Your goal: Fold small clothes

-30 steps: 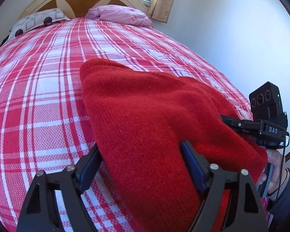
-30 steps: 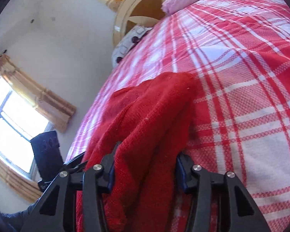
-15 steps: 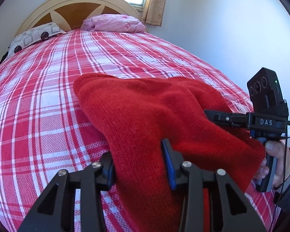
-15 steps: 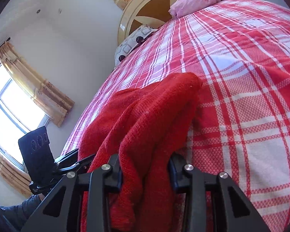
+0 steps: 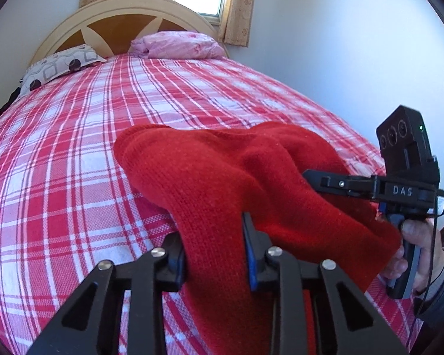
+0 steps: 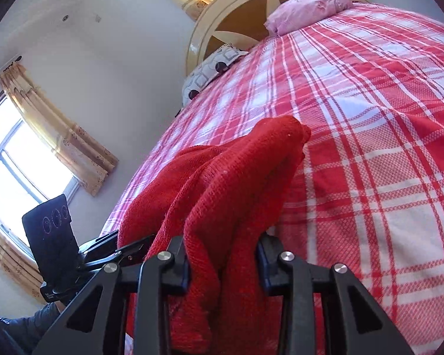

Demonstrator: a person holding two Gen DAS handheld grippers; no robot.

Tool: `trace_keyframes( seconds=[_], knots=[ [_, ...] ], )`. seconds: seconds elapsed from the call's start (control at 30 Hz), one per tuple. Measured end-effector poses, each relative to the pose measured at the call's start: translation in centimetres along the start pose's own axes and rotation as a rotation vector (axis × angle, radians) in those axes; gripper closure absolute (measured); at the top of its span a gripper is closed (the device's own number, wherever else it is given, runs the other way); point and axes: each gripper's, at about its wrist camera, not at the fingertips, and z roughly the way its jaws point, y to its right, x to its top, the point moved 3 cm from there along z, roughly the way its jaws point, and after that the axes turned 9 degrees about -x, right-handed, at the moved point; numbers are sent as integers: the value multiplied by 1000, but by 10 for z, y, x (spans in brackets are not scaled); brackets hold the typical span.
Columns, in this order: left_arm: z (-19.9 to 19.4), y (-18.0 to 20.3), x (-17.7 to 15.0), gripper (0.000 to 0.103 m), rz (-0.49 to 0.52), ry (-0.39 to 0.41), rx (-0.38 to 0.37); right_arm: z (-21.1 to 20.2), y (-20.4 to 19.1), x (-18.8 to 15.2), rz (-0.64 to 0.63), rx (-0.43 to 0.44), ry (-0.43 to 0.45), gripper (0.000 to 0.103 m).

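In the left wrist view, the left gripper [image 5: 214,250] at lower centre is closing on a bunched edge of the red knitted garment [image 5: 222,174], which drapes from mid-frame over the plaid bedspread [image 5: 59,153]; the right gripper [image 5: 340,182] shows at the right edge, a hand [image 5: 414,245] on its handle. In the right wrist view, the right gripper [image 6: 223,259] clamps the garment's [image 6: 236,177] folds at lower centre, left gripper [image 6: 124,250] at lower left.

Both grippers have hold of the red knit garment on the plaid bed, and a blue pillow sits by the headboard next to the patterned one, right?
Not quite: the pillow beside the patterned pillow is pink, not blue, as the left wrist view shows. The rest holds: the left gripper and right gripper both pinch the red knit garment on the plaid bed, the left's jaws closing.
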Motion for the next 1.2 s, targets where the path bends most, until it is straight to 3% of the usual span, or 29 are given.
trace_keyframes(
  seconds=[0.23, 0.6, 1.2],
  knots=[
    [-43, -3, -1, 72, -25, 55, -1, -14, -33, -5, -15, 61, 14, 69],
    [-117, -27, -24, 72, -70, 129, 77, -16, -114, -27, -98, 160, 0, 69],
    [-216, -84, -93, 72, -208, 213, 179, 26, -239, -92, -223, 272, -120, 69]
  ],
)
